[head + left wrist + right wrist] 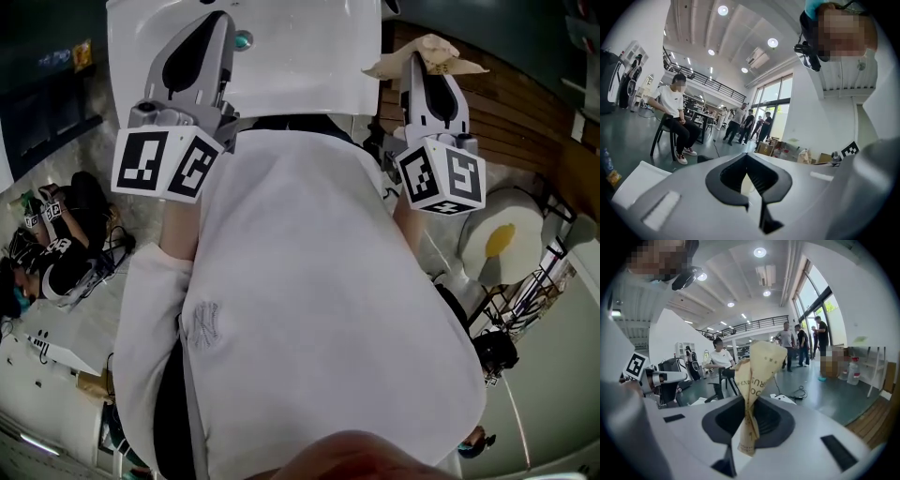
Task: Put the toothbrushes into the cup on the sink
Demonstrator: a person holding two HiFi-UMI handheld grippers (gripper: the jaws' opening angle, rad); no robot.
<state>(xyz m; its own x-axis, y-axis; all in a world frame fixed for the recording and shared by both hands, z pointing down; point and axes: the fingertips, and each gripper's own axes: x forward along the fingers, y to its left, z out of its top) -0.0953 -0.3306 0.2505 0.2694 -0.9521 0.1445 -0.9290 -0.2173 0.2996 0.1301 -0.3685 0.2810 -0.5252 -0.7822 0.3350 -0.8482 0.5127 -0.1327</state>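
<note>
No toothbrushes and no cup can be seen in any view, so it cannot be told where they are. Only the sink [300, 56] is seen, white, at the far edge of the head view. Just right of it, a tan paper wrapper [757, 380] is pinched hard by the jaws of the right gripper [750, 427]. It is likely held up so it is out of the way (maybe a toothbrush wrapper, but that is a guess). The left gripper [217, 23] is held over the sink's left part. Its jaws are pressed together with nothing between them, likely because nothing is being picked up yet.
</note>
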